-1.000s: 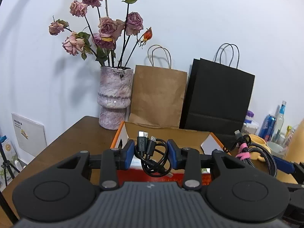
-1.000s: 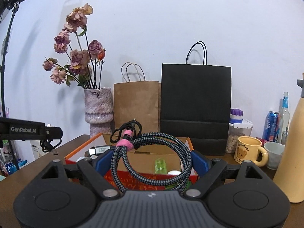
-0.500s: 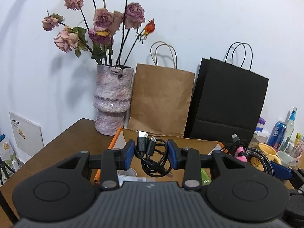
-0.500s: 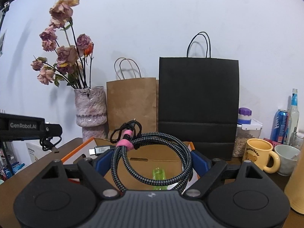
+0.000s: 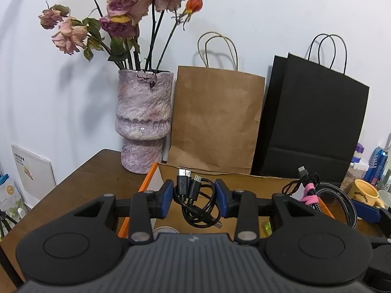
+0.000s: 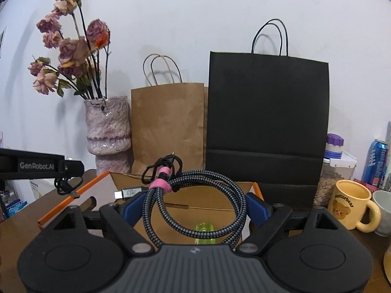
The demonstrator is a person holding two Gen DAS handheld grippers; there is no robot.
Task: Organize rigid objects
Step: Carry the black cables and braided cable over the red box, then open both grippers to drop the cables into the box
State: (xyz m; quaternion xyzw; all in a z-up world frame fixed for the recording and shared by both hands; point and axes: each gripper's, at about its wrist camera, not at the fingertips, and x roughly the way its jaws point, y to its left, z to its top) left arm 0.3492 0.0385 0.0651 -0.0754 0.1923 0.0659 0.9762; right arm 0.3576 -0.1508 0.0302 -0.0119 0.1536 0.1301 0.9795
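Note:
My left gripper is shut on a coiled black USB cable and holds it over the open cardboard box with orange edges. My right gripper is shut on a coiled grey braided cable with a pink strap, also above the box. The braided cable shows in the left wrist view at the right. A green object lies inside the box.
A purple vase with dried roses, a brown paper bag and a black paper bag stand behind the box against the wall. A yellow mug, a white cup, a jar and a blue can stand at the right.
Both grippers have moved forward over the box with their cables; the vase and bags look nearer. The grips have not changed.

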